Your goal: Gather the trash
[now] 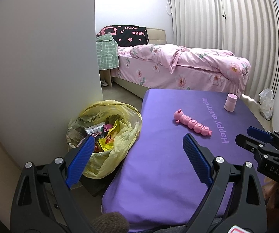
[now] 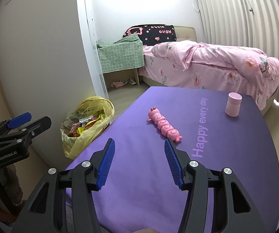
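- Crinkled yellow plastic trash bag (image 1: 108, 136), mouth open, on the floor touching the mat's left edge; holds bright glossy wrappers and a white packet, so collection looks largely done
- Left gripper (image 1: 137, 145), black frame with ribbed blue pads, jaws wide apart and empty, straddling bag and mat edge
- Smooth purple mat (image 2: 139, 174) lettered "Happy every day"; no loose wrappers visible on it
- Right gripper (image 2: 139, 151), same build, jaws apart, empty, above the mat
- Pink segmented plastic caterpillar toy (image 2: 163, 124), lying just beyond the right gripper's right finger; likely not trash
- Matte pink cylindrical cup (image 2: 233, 104), upright at the far right; judged a keeper
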Demonstrator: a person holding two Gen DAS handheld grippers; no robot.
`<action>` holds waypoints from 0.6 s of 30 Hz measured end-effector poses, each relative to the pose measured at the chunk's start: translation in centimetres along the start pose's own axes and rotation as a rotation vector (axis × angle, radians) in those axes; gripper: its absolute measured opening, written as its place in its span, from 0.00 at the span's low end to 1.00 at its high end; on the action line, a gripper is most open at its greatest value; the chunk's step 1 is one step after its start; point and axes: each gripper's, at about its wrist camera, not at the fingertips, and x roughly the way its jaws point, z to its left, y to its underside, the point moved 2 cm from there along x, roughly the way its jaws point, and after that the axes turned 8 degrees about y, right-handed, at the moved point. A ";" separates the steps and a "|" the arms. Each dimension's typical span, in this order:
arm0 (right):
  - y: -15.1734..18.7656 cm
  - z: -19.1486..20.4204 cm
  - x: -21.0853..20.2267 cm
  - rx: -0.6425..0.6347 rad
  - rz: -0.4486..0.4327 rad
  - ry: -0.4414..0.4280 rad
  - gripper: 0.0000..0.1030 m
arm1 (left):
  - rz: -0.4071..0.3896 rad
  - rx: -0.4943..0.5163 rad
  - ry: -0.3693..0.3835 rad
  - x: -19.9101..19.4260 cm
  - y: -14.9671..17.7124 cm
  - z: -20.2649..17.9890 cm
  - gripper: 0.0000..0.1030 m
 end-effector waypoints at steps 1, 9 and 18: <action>0.0 0.0 -0.1 -0.001 -0.002 0.001 0.49 | 0.000 0.000 0.001 0.0 0.0 0.0 0.85; 0.0 0.1 -0.2 -0.003 -0.006 0.004 0.49 | 0.001 -0.001 0.000 0.0 0.0 -0.1 0.85; 0.0 0.2 -0.2 0.000 -0.003 0.003 0.49 | 0.002 -0.002 0.000 -0.1 0.1 -0.1 0.85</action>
